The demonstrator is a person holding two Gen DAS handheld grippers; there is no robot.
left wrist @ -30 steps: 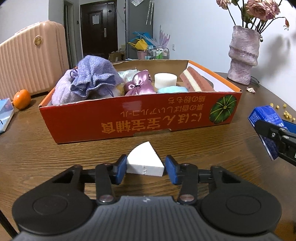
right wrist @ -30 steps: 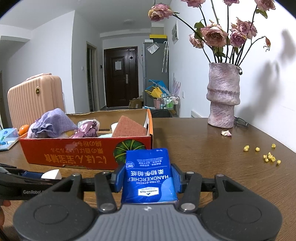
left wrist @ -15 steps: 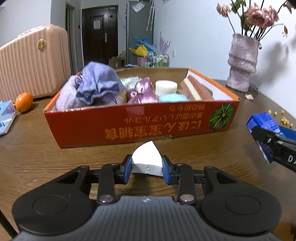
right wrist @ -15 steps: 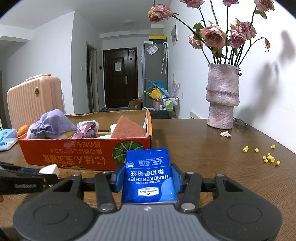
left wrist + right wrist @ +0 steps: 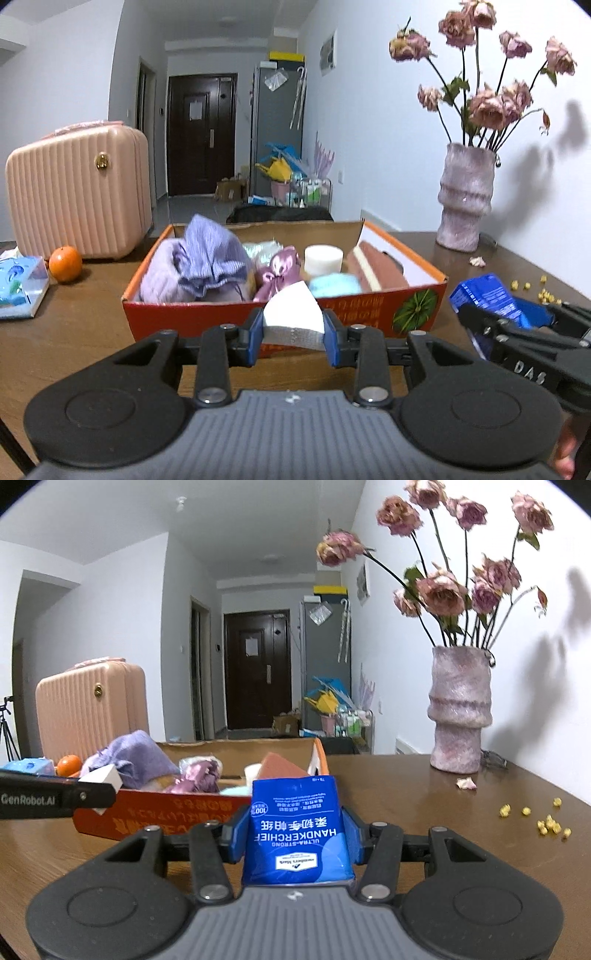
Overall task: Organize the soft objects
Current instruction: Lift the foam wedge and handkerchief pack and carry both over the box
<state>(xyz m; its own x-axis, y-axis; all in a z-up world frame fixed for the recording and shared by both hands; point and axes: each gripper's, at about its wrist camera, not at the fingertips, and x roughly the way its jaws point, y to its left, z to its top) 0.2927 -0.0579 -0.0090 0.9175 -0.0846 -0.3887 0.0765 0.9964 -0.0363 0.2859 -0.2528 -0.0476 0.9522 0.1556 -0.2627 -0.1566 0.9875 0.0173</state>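
Observation:
My left gripper (image 5: 293, 332) is shut on a white wedge-shaped sponge (image 5: 291, 312) and holds it in the air in front of the orange cardboard box (image 5: 369, 310). The sponge also shows in the right wrist view (image 5: 105, 777). The box holds purple cloth pouches (image 5: 207, 262), a pink satin pouch (image 5: 279, 273), a white round sponge (image 5: 322, 258), a light blue sponge (image 5: 334, 285) and a brown striped sponge (image 5: 376, 271). My right gripper (image 5: 295, 840) is shut on a blue handkerchief tissue pack (image 5: 297, 834), held above the table right of the box.
A pink vase of dried roses (image 5: 465, 199) stands at the back right, with yellow crumbs (image 5: 546, 821) on the wooden table (image 5: 74, 343). A pink suitcase (image 5: 77, 192), an orange (image 5: 65, 264) and a blue tissue box (image 5: 20, 288) are at the left.
My left gripper closed on the white sponge and lifted it off the table, up to the box's front wall. My right gripper rose with the tissue pack.

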